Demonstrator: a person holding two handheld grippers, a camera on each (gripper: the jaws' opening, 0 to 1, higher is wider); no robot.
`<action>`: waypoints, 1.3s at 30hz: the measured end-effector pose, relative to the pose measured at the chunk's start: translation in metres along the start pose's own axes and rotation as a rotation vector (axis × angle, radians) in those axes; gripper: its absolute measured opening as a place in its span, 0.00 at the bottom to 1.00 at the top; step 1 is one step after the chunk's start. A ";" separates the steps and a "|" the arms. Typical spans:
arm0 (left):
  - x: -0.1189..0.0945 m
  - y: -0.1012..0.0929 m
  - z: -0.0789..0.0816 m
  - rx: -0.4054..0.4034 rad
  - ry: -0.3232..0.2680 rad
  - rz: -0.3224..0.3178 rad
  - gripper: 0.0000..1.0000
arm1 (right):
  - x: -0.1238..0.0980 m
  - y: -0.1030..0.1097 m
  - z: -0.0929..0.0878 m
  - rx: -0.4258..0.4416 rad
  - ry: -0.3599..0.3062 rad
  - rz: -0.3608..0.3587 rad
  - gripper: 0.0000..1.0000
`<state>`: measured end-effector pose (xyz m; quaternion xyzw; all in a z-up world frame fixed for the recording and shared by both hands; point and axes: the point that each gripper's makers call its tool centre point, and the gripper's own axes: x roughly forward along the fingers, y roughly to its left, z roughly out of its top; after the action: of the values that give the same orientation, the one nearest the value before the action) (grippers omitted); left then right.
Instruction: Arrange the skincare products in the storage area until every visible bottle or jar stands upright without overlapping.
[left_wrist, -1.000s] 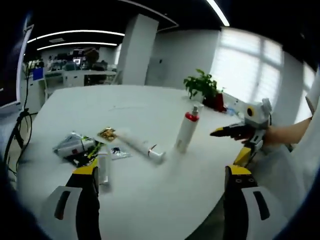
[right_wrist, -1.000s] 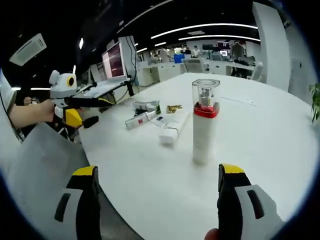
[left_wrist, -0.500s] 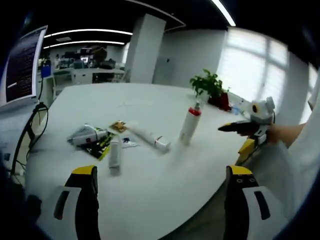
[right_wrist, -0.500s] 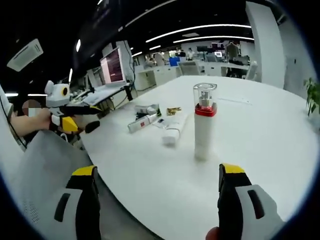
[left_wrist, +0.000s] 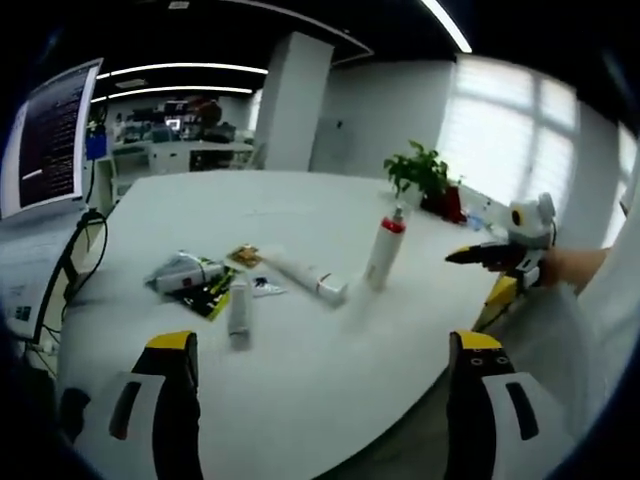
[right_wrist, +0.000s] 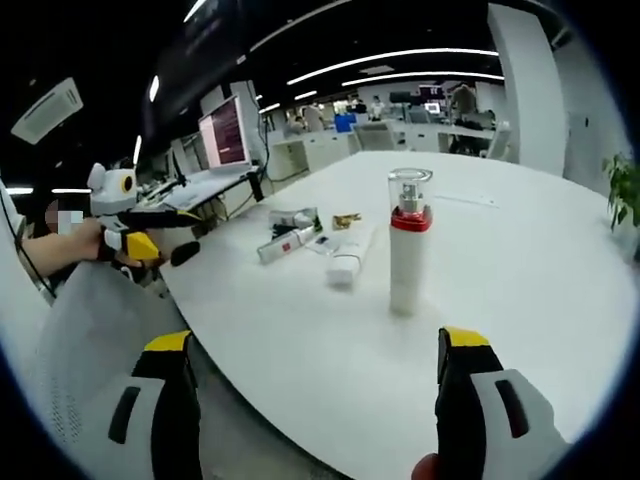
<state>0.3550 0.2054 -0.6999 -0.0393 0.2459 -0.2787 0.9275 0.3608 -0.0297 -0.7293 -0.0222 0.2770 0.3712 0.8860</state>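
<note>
A white pump bottle (left_wrist: 383, 254) (right_wrist: 408, 242) with a red collar and clear cap stands upright on the white table (left_wrist: 300, 350) (right_wrist: 520, 290). Left of it a white tube (left_wrist: 305, 278) (right_wrist: 351, 258) lies flat, beside a smaller tube (left_wrist: 238, 309) (right_wrist: 285, 239), a silvery pack (left_wrist: 182, 271) (right_wrist: 293, 214) and small sachets (left_wrist: 245, 256). My left gripper (left_wrist: 318, 410) is open, held back from the table's near edge, and it appears at the left in the right gripper view (right_wrist: 185, 235). My right gripper (right_wrist: 310, 405) is open too, short of the bottle, and appears at the right in the left gripper view (left_wrist: 490, 257).
A potted plant (left_wrist: 420, 175) stands at the table's far side. A monitor (left_wrist: 50, 125) (right_wrist: 225, 125) on a stand sits beside the table. Desks fill the room behind. A hand and a pale sleeve (left_wrist: 570, 300) hold the right gripper.
Both cameras have drawn back a little from the table, so the items look smaller. The products have not moved.
</note>
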 end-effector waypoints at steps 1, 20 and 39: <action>0.000 0.000 0.000 -0.001 -0.001 0.001 0.96 | 0.000 0.000 -0.001 0.003 0.002 0.001 0.99; 0.002 -0.001 -0.002 0.049 0.014 0.006 0.95 | 0.015 0.003 0.001 -0.033 0.070 0.041 0.95; 0.001 0.000 0.002 0.063 -0.003 -0.003 0.94 | 0.075 0.026 0.026 -0.133 0.213 0.173 0.88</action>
<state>0.3568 0.2046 -0.6990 -0.0110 0.2355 -0.2874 0.9283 0.3987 0.0441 -0.7413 -0.0962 0.3449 0.4592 0.8130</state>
